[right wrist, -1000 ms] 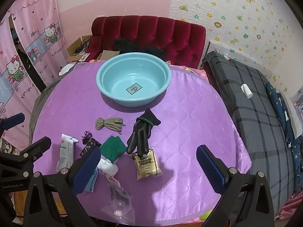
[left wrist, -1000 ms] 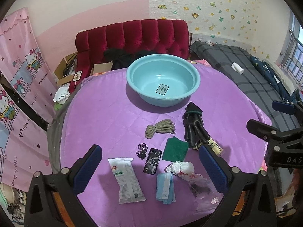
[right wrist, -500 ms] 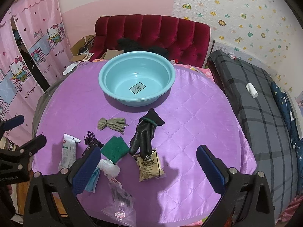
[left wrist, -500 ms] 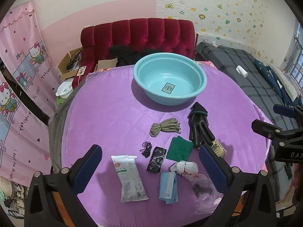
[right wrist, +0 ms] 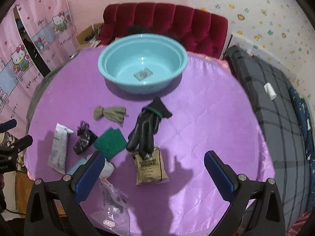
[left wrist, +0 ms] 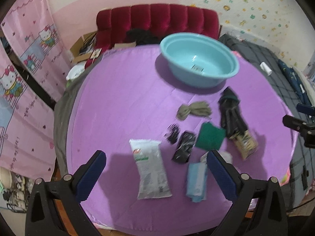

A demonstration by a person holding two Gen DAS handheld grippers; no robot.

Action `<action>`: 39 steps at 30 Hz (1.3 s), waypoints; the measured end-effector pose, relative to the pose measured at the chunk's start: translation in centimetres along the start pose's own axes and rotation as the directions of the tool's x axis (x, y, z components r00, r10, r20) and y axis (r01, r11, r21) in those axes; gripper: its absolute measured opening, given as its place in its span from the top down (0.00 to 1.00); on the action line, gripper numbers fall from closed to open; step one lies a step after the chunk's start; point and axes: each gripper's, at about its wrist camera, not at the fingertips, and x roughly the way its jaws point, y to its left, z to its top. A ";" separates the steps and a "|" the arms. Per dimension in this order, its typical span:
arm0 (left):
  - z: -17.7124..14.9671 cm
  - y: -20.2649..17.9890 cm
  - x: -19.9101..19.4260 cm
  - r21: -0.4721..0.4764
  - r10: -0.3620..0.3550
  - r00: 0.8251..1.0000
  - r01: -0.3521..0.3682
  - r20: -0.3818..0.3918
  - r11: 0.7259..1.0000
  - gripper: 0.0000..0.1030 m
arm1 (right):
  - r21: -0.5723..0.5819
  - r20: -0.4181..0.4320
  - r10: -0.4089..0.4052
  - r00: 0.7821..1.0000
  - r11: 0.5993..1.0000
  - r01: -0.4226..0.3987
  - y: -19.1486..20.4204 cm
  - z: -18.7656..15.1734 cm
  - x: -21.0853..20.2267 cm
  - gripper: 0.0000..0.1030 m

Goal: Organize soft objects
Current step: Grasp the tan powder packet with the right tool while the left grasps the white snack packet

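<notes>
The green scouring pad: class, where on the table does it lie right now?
The green scouring pad lies flat on the purple tablecloth, left of centre in the right wrist view, between the black glove and the small black packet.

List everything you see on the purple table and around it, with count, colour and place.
basin: 1, light blue, far side of table, empty apart from a label
cord bundle: 1, khaki, before basin
glove: 1, black, table middle, fingertips on the brown packet
brown packet: 1, near edge
scouring pad: 1, green, left of glove
white packet: 1, near left
blue cloth: 1, near edge
sofa: 1, red, behind table
left claw: open, empty
right claw: open, empty
</notes>
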 end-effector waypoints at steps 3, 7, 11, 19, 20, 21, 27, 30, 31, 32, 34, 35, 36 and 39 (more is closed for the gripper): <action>-1.3 0.8 2.0 -0.022 0.002 0.999 -0.003 -0.034 1.000 0.00 | 0.009 -0.039 0.020 0.999 1.000 -0.019 -0.5 -0.8 2.3 0.00; -3.0 1.4 4.5 -0.028 0.015 0.997 -0.017 -0.081 0.999 0.00 | 0.009 -0.072 0.035 0.997 0.999 -0.034 -0.9 -1.6 5.0 0.00; -4.1 1.8 6.7 -0.031 0.024 0.994 -0.028 -0.106 0.999 0.00 | 0.004 -0.107 0.047 0.993 0.999 -0.047 -1.1 -2.4 7.5 0.00; -4.9 1.7 11.4 -0.009 0.020 0.985 -0.022 -0.173 1.000 0.00 | -0.024 -0.160 0.062 0.985 0.997 -0.067 -0.8 -3.8 11.9 0.00; -5.0 1.7 11.8 -0.009 0.022 0.983 -0.024 -0.181 1.000 0.00 | -0.026 -0.167 0.067 0.984 0.997 -0.072 -0.8 -3.9 12.5 0.00; -5.0 1.8 12.2 -0.011 0.021 0.983 -0.024 -0.185 1.000 0.00 | -0.025 -0.170 0.073 0.983 0.997 -0.079 -0.8 -4.0 13.0 0.00; -5.3 2.1 13.8 -0.008 0.024 0.979 -0.026 -0.202 1.000 0.00 | -0.026 -0.193 0.075 0.978 0.996 -0.081 -1.0 -4.4 14.7 0.00; -5.3 2.0 14.3 -0.004 0.032 0.979 -0.033 -0.199 0.999 0.00 | -0.016 -0.214 0.088 0.973 0.995 -0.094 -1.2 -4.5 15.4 0.00; -5.3 1.9 14.3 -0.005 0.026 0.979 -0.027 -0.202 1.000 0.00 | -0.012 -0.216 0.092 0.972 0.995 -0.097 -1.2 -4.5 15.6 0.01; -5.4 1.8 14.2 -0.004 0.022 0.980 -0.023 -0.197 1.000 0.00 | -0.010 -0.217 0.094 0.972 0.995 -0.098 -1.1 -4.5 15.6 0.01; -5.2 1.6 14.2 0.000 0.017 0.983 -0.017 -0.184 1.000 0.05 | -0.003 -0.213 0.102 0.972 0.994 -0.105 -1.2 -4.3 16.0 0.04; -5.1 1.5 14.1 0.000 0.015 0.983 -0.015 -0.181 1.000 0.09 | -0.007 -0.211 0.096 0.973 0.995 -0.100 -1.1 -4.2 16.2 0.10; -5.1 1.4 14.1 -0.001 0.012 0.983 -0.012 -0.181 1.000 0.22 | -0.013 -0.211 0.091 0.973 0.995 -0.096 -0.9 -4.2 16.2 0.20; -4.1 0.9 13.7 0.003 0.001 0.984 0.000 -0.180 1.000 0.42 | -0.025 -0.203 0.103 0.974 0.994 -0.110 0.1 -3.7 16.0 0.47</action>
